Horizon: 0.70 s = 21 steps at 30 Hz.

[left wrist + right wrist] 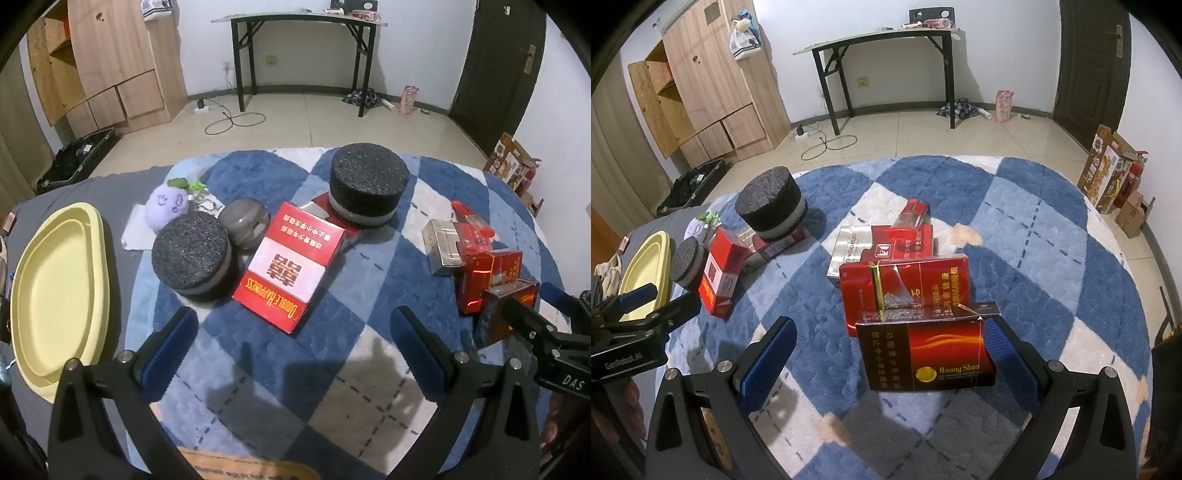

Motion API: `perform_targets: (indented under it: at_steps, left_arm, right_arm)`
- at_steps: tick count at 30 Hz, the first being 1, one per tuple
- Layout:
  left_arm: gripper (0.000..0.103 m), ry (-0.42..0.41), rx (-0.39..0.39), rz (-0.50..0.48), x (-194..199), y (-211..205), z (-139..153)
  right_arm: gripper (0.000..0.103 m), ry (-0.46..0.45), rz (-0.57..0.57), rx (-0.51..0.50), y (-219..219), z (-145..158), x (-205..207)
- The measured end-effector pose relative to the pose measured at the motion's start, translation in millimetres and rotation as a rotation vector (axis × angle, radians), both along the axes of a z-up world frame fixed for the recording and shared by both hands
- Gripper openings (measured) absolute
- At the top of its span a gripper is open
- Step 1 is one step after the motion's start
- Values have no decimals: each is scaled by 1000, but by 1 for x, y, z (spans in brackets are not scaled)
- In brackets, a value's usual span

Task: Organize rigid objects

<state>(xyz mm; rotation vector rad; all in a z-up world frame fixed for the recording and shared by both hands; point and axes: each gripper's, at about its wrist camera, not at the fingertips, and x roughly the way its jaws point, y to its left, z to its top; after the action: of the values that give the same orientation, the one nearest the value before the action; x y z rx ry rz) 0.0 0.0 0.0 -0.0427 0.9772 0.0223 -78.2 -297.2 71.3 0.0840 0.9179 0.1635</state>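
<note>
Hovering with both grippers over a blue-and-white checked rug [332, 369] spread on what looks like a bed; nothing is held yet, so this reads as the approach before a first pick. Left gripper [291, 332] has its fingers spread wide and empty, aimed down at the Double Happiness cigarette box [291, 266]. Right gripper [890, 354] likewise has fingers wide; the Huang Shan cigarette box [923, 354] sits between them, its right end just beside the right finger pad [1008, 358], contact unclear, left pad well apart from it.

Likely next move: close the right fingers across the Huang Shan box's long sides, needs centring first since the box sits off toward the right pad. Risk: it leans on a red cigarette pack [905, 284] behind it, so lifting may shift that pile.

Huang Shan box lies near the rug's near edge, right of centre, long axis running left-right across the fingers, print upside down to the camera. Double Happiness box lies left of centre, tilted, far end propped on another red pack under a black foam cylinder [369, 184]; long axis runs near-to-far, slightly diagonal. Second foam cylinder [192, 254] touches its left side. Yellow tray [55, 277] sits at the left edge, probable drop spot.
</note>
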Motion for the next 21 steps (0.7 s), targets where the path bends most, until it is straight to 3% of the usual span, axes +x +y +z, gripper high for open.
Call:
perform_targets:
  at_steps: [21]
  left_arm:
    - [103,1,3,-4,-2,-2,-4]
  right_arm:
    - [102,7,2,4,0,-2,-1]
